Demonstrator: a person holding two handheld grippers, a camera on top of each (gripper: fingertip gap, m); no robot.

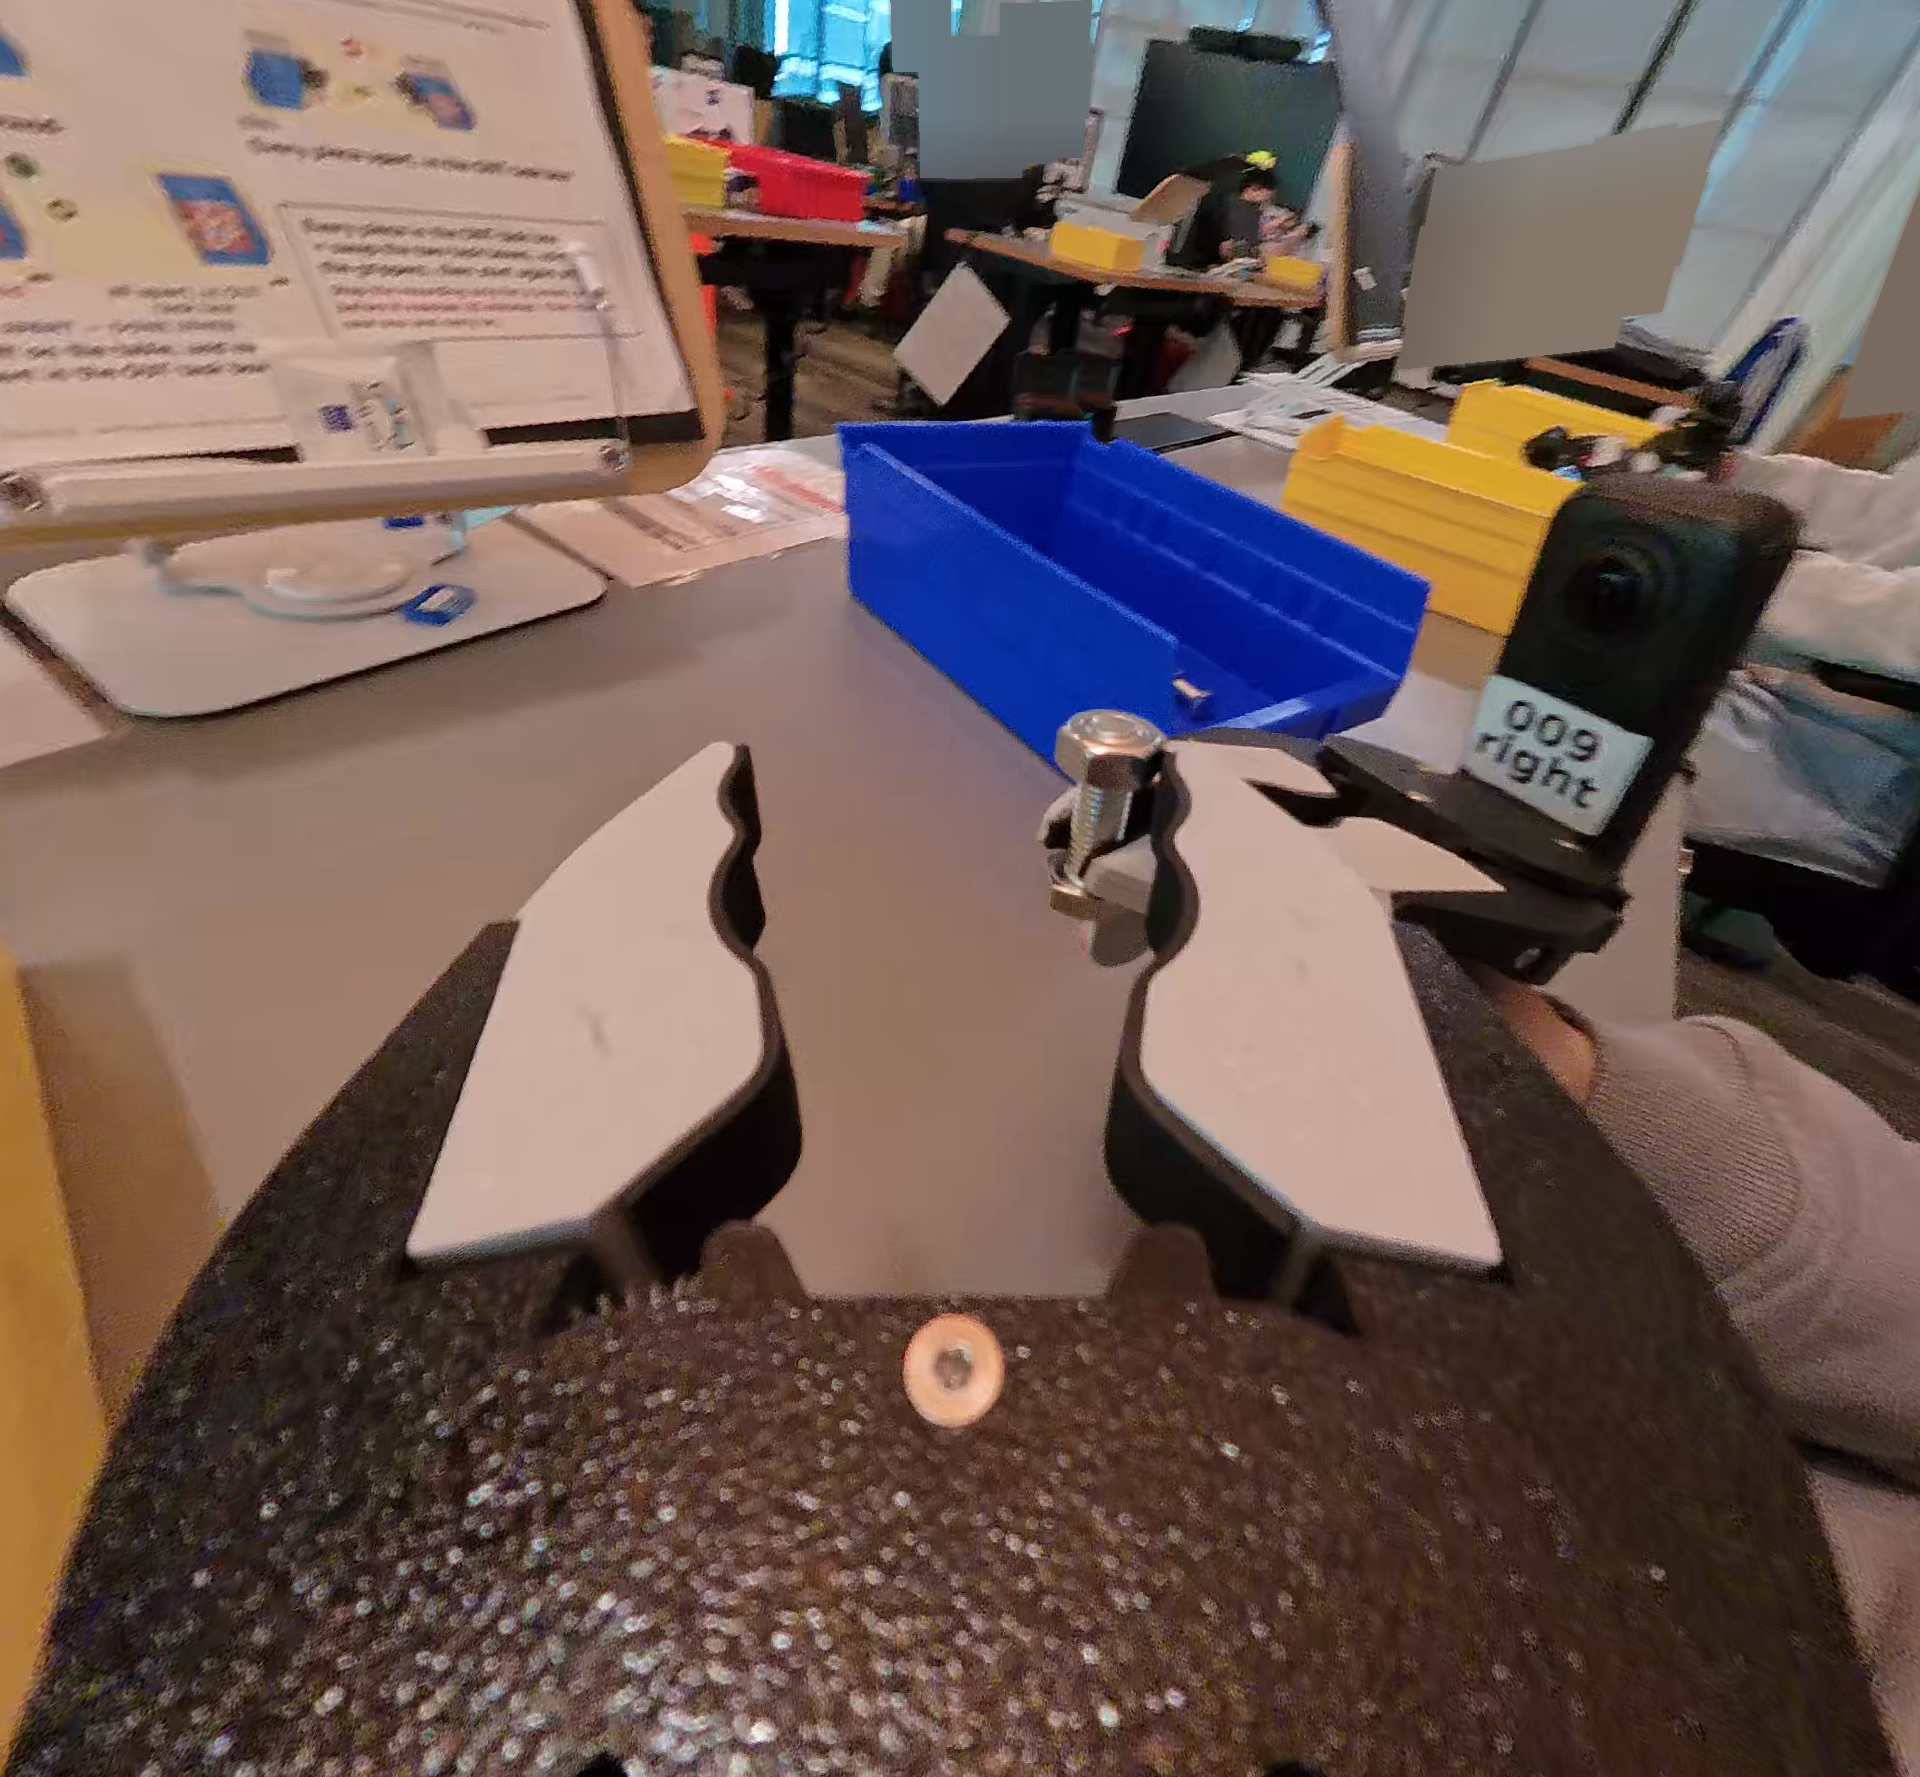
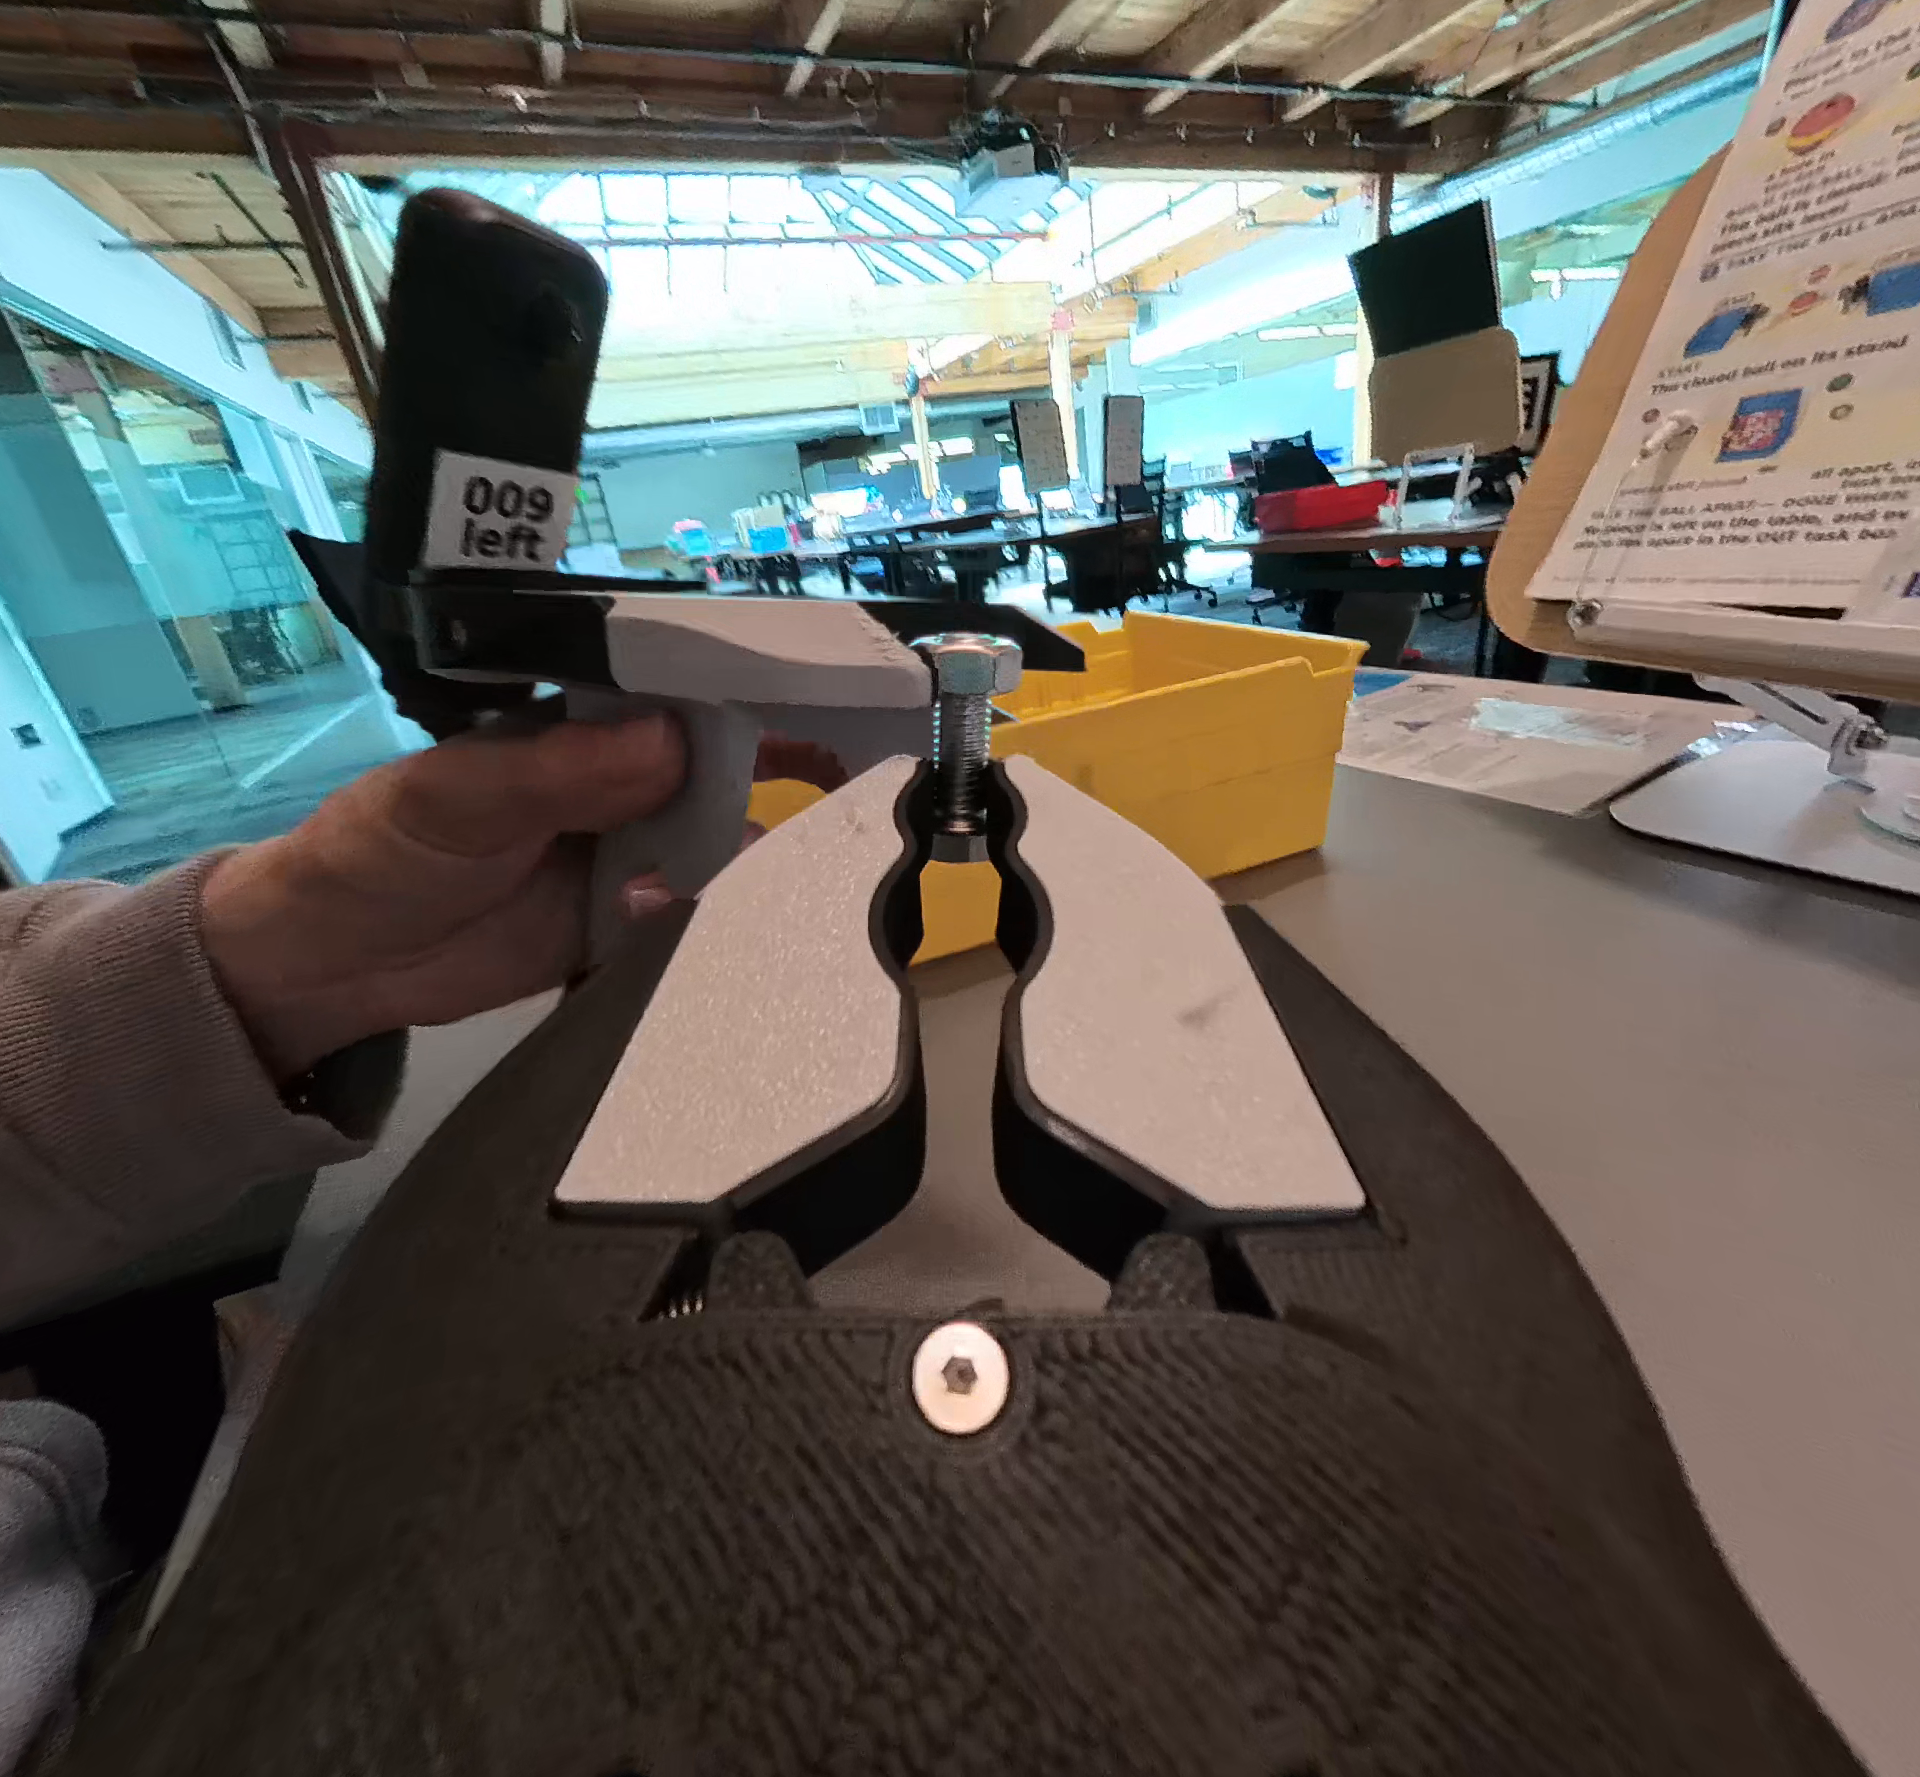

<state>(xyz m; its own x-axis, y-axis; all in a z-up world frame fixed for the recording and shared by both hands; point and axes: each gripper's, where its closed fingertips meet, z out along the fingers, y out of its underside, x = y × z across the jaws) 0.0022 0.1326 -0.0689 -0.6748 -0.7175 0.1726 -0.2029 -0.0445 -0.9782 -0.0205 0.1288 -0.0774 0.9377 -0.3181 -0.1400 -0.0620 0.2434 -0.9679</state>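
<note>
Between my left hand-held gripper's (image 1: 940,828) wide-open fingers the grey bench (image 1: 644,730) lies bare, with free room ahead and to the left. On the right, the bolt (image 1: 1103,797) gripped upright in my right hand-held gripper (image 2: 961,797) stands just beside my left one's right finger (image 1: 1262,917). Past it the blue bin (image 1: 1018,584) blocks the way forward, yellow bins (image 1: 1403,512) stand behind it, and the tilted document stand (image 1: 312,491) overhangs the far left.
</note>
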